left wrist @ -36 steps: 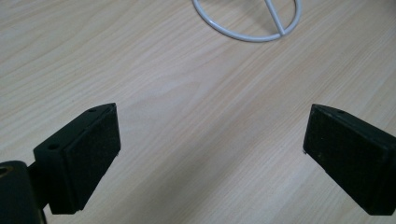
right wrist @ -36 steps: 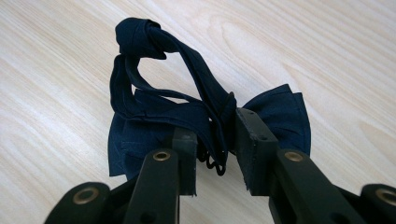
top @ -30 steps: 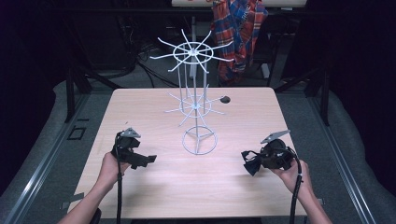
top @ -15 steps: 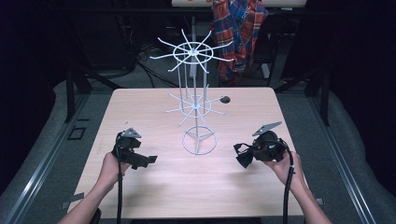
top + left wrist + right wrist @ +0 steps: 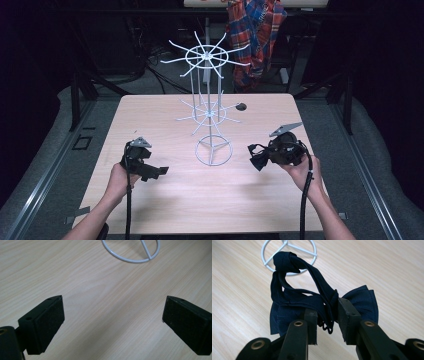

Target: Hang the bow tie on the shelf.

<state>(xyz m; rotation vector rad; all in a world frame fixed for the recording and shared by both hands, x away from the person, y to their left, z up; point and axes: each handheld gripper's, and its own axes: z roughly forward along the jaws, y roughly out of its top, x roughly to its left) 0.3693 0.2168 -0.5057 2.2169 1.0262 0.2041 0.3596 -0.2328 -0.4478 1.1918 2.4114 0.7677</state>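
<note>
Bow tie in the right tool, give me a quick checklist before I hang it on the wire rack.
1. Grip on the bow tie: right tool is shut on its middle. Ok.
2. Strap loop free to catch a hook: it sticks out ahead of the tool. Ok.
3. Wire rack upright, hooks bare. Ok.
4. Left tool out of the way: open, holding nothing, over bare table. Ok.
5. Small dark thing behind the rack: what it is, cannot tell.
</note>
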